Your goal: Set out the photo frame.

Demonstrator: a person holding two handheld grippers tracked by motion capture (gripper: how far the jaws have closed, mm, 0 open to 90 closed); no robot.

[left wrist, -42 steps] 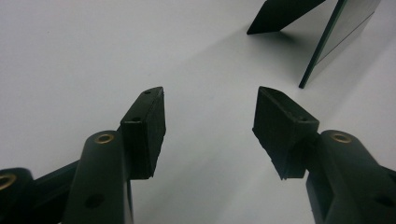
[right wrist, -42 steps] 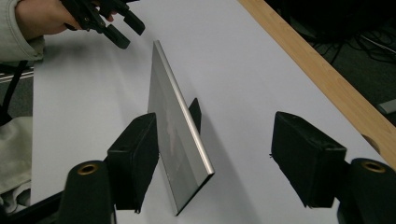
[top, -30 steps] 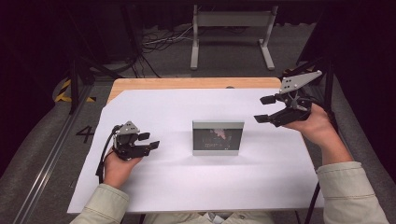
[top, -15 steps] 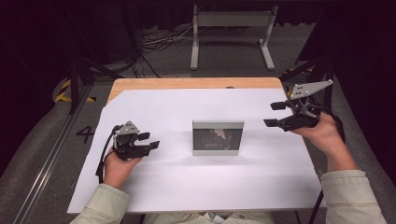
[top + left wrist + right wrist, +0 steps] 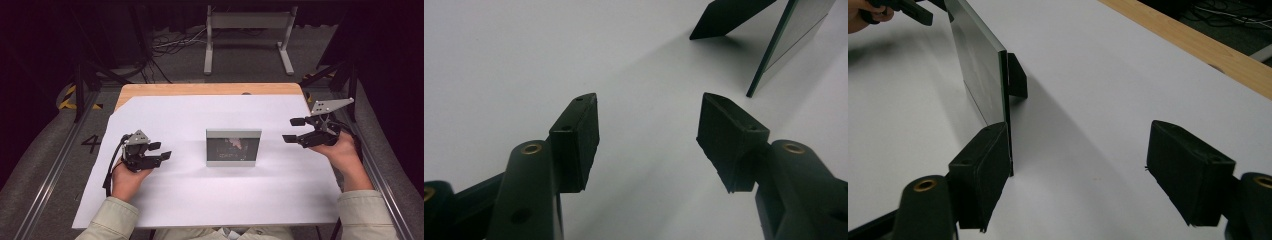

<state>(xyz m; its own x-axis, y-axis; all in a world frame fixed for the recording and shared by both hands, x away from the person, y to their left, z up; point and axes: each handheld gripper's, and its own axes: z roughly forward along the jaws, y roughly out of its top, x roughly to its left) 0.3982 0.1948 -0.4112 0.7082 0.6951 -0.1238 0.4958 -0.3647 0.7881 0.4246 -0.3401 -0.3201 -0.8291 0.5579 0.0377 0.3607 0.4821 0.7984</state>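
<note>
A small picture frame with a silver border and dark glass stands upright in the middle of the white sheet. My left gripper rests low on the sheet to the frame's left, open and holding nothing. In the left gripper view its jaws are spread over bare sheet, with the frame ahead at the upper right. My right gripper hovers to the frame's right, open and empty. In the right gripper view the frame's edge and its black back prop lie just beyond the left jaw.
The wooden tabletop edge shows along the far side of the sheet. A grey metal stand and cables lie on the floor behind. Dark rails run along both sides of the table. The left gripper shows far off in the right gripper view.
My right gripper has come down and slightly nearer the person, staying open beside the frame. The left gripper and the frame have not moved.
</note>
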